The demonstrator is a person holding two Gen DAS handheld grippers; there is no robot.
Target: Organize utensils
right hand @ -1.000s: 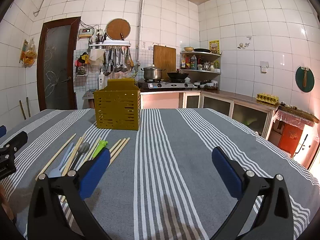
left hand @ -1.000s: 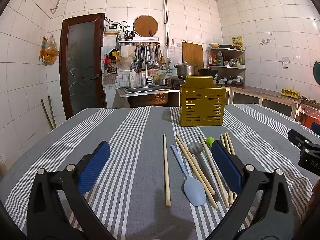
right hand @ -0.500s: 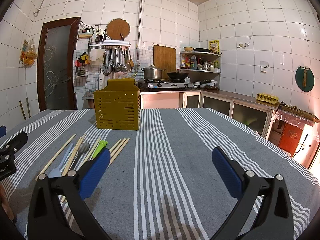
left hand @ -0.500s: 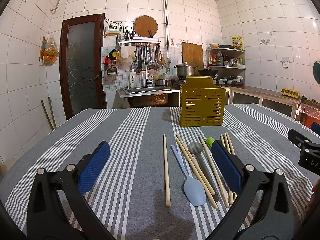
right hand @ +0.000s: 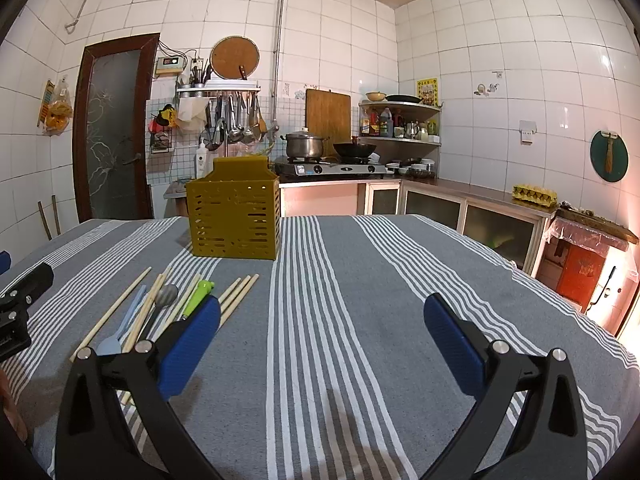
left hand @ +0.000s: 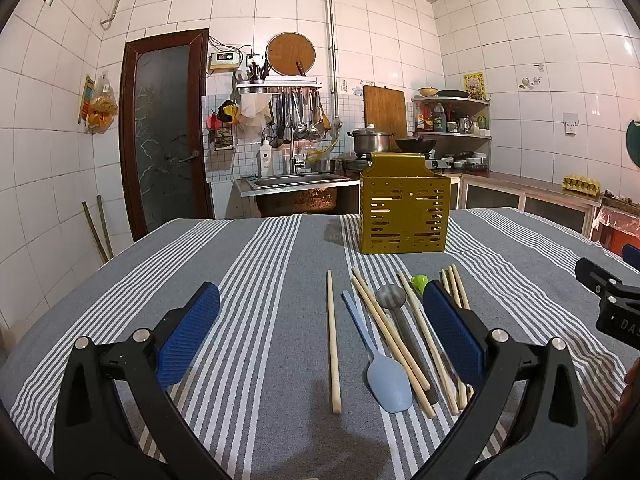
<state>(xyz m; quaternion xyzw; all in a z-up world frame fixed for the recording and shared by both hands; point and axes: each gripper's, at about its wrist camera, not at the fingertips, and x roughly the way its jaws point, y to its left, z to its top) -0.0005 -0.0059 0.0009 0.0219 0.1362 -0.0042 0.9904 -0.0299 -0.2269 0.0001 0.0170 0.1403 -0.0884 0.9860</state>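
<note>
1. left gripper (left hand: 320, 330): fingers spread wide, nothing between the blue pads; it hovers low over the striped worktop (left hand: 248, 280).
2. right gripper (right hand: 320, 332): fingers likewise wide apart and empty, over bare cloth at the right half of the worktop.
3. yellow slotted utensil holder (left hand: 403, 216) stands upright on the worktop at 12 to 1 o'clock in the left wrist view, and at 11 o'clock in the right wrist view; its contents cannot be seen.
4. utensils lie loose on the cloth just in front of the holder, apart from it.
5. single chopstick (left hand: 333, 340) lies alone at the left of the group, pointing roughly 12 to 6 o'clock.
6. light blue spoon (left hand: 380, 354) lies beside it, bowl toward the camera.
7. grey spoon (left hand: 394, 300) lies bowl away from the camera, with chopsticks crossing alongside it.
8. green-handled utensil (right hand: 200, 294) lies near 10 o'clock of the right gripper, partly hidden behind its left finger.
9. three more chopsticks (right hand: 239, 294) lie together at the right edge of the group.
</note>
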